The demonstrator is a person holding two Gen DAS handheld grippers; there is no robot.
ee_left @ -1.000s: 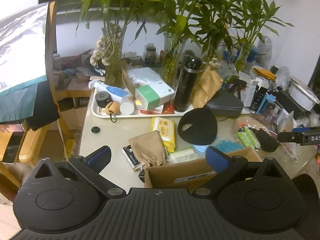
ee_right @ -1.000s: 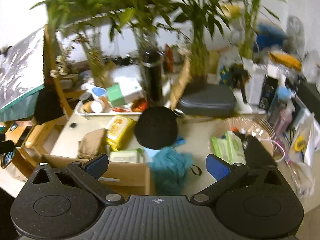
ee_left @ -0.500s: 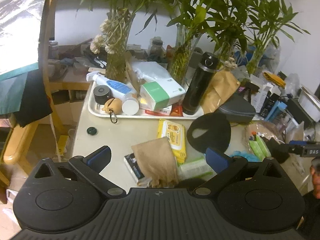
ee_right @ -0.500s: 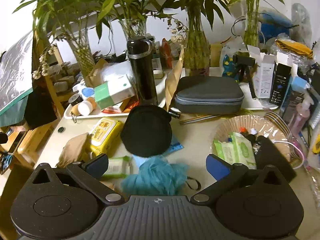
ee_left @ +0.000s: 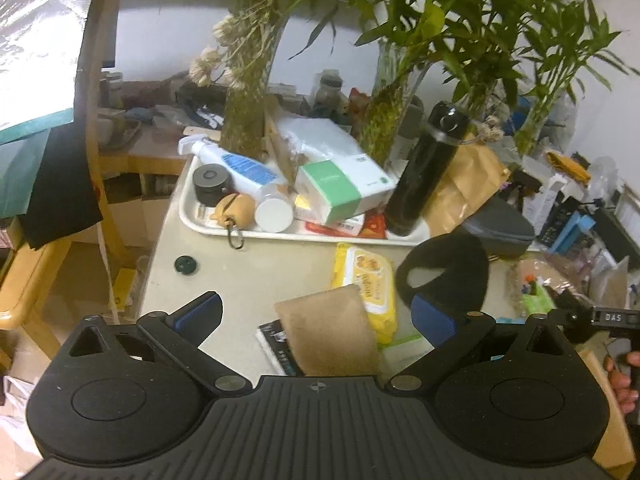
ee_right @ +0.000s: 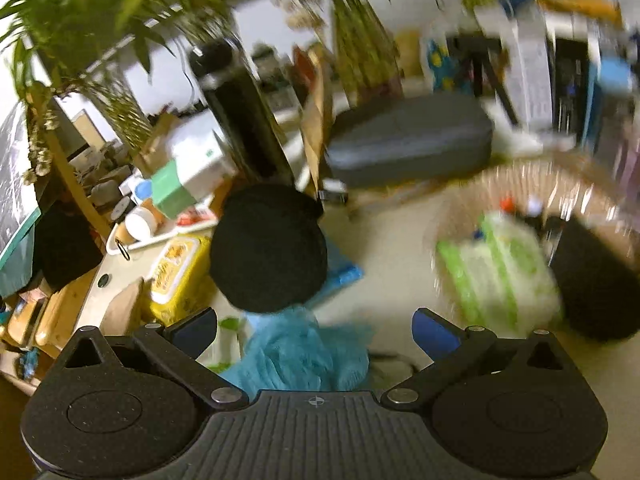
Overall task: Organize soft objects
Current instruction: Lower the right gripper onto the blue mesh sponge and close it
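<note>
Left gripper (ee_left: 316, 312): I've got it hovering over the near edge of the table (ee_left: 256, 268), fingers spread wide, nothing between them.
Brown pouch (ee_left: 332, 332): lying flat just ahead of my left fingers, its far right corner overlapping the yellow wipes pack (ee_left: 366, 280).
Black cap (ee_left: 446, 276): I see it right of the wipes pack in the left view; from the right wrist it shows as a round dark dome (ee_right: 268, 248).
Right gripper (ee_right: 316, 326): fingers wide apart here too, gripping nothing; this view is smeared with motion blur.
Blue mesh puff (ee_right: 300, 354): sitting between and just under my right fingers, near side of the cap; whether a finger touches it I can't tell. The left view gives me only a sliver of blue.
Tray (ee_left: 188, 216): sharp in the left view at the far left of the table, carrying a spray bottle (ee_left: 236, 164), a green-and-white box (ee_left: 344, 188) and a tall black flask (ee_left: 426, 168).
Grey case (ee_right: 408, 146): broad and clear from the right wrist, far side of the table; the left view shows just its edge.
Green wipes pack (ee_right: 500, 272): right of the puff, blurred, in a clear dish.
Right-hand rig: from the left wrist I catch it at the far right edge, with the fingers of the person's hand (ee_left: 622, 380) on it.
</note>
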